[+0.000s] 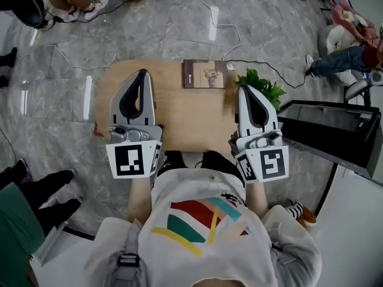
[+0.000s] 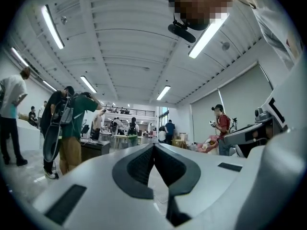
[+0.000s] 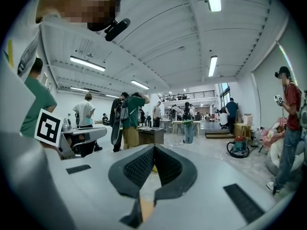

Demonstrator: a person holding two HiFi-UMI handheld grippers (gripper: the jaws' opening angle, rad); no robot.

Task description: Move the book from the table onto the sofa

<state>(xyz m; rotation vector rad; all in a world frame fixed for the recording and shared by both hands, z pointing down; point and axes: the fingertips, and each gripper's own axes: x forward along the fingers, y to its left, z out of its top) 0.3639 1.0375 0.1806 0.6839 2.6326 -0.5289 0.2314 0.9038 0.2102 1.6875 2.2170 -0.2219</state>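
Pointing forward and tilted upward, the left tool [image 1: 142, 72] and the right tool [image 1: 245, 88] hang side by side over the near half of the wooden tabletop [image 1: 185, 118]. Each is in one of the person's hands. In the left gripper view the left tool [image 2: 154, 145] has its jaws pressed together at the tips with nothing between them, and its camera looks out across a large hall at standing people. The right gripper view shows the right tool [image 3: 154, 146] likewise pressed together and empty.

The book [image 1: 205, 74] lies flat at the far edge of the tabletop, cover up. It is beyond both tools and apart from them, in the space between their two lines, and nearer the right tool's tip than the left's. A green plant [image 1: 263, 87] sits at the far right corner of the tabletop, just beside the right tool's tip. A black box [image 1: 335, 127] stands to the right of the tabletop. A thin cable [image 1: 263, 64] runs across the marble floor [image 1: 179, 23] beyond it.
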